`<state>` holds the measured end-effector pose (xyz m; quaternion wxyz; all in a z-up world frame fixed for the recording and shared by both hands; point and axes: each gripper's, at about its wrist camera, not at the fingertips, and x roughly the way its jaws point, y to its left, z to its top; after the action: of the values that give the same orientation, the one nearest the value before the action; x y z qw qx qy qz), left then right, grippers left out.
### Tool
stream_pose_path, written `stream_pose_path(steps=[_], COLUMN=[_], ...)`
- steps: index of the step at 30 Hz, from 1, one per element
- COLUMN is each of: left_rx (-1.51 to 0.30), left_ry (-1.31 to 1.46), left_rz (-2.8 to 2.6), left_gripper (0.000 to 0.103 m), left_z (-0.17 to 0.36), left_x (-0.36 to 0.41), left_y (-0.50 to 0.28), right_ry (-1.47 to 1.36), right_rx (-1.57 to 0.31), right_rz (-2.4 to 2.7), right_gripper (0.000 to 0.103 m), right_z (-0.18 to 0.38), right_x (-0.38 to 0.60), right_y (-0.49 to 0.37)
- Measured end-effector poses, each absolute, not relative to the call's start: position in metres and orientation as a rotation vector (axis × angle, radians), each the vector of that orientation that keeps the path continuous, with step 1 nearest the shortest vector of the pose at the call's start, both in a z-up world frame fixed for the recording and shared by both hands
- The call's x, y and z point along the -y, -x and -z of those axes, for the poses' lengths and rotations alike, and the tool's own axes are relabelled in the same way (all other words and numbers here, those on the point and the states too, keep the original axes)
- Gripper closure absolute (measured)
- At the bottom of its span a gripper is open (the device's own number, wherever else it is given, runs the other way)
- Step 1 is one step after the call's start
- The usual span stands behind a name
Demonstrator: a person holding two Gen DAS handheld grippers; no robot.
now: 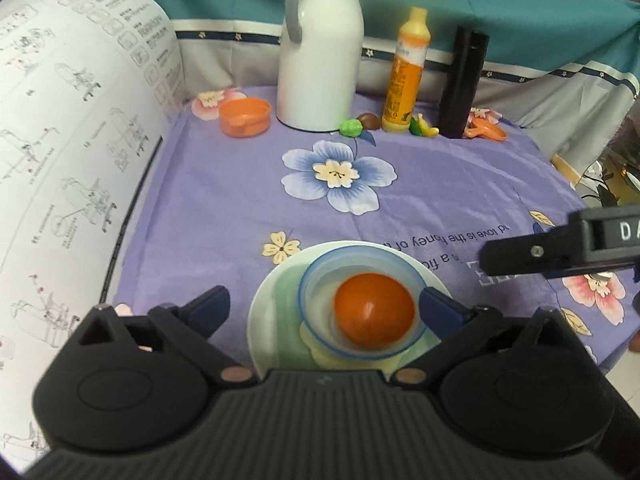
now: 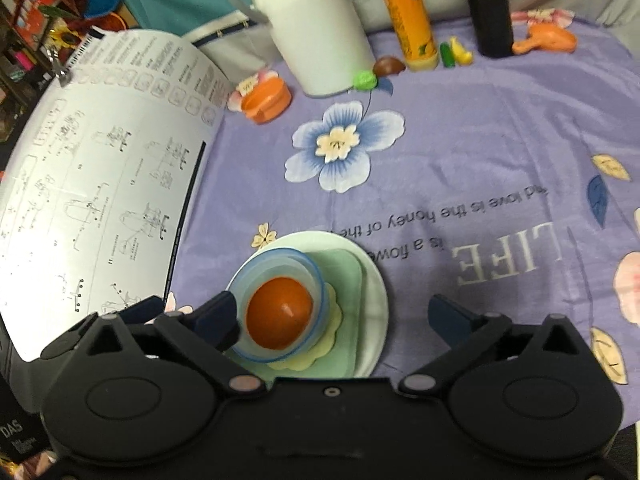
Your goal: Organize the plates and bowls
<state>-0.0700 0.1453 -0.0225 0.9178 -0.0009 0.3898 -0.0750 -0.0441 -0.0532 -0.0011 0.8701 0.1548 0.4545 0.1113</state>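
With both grippers' fingers spread wide and empty, the nested bowls (image 1: 362,312) should be gripped squarely at the rim, the white plate (image 2: 376,300) left undisturbed.

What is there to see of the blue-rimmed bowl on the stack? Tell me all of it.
The blue-rimmed bowl is small, round and translucent, plastic by its look, with a blue line around the lip. It stands upright on top of a pale yellow scalloped piece, a light green square plate and a white round plate. An orange ball-like thing sits inside. The left gripper, open, straddles it; contact cannot be judged.
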Motion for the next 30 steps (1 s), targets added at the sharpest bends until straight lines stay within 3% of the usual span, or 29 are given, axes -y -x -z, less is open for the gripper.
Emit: stream_pose_path(steps=[30], left_rx=[-0.851], left_ry=[0.048], left_rz=[0.11], left_gripper=[0.0], left_z=[0.055], left_x=[-0.164], left_y=[0.114], right_ry=[0.008], right_rx=[-0.932], right_rz=[-0.257], right_gripper=[0.0], right_z=[0.021], right_x=[0.04], right_y=[0.119])
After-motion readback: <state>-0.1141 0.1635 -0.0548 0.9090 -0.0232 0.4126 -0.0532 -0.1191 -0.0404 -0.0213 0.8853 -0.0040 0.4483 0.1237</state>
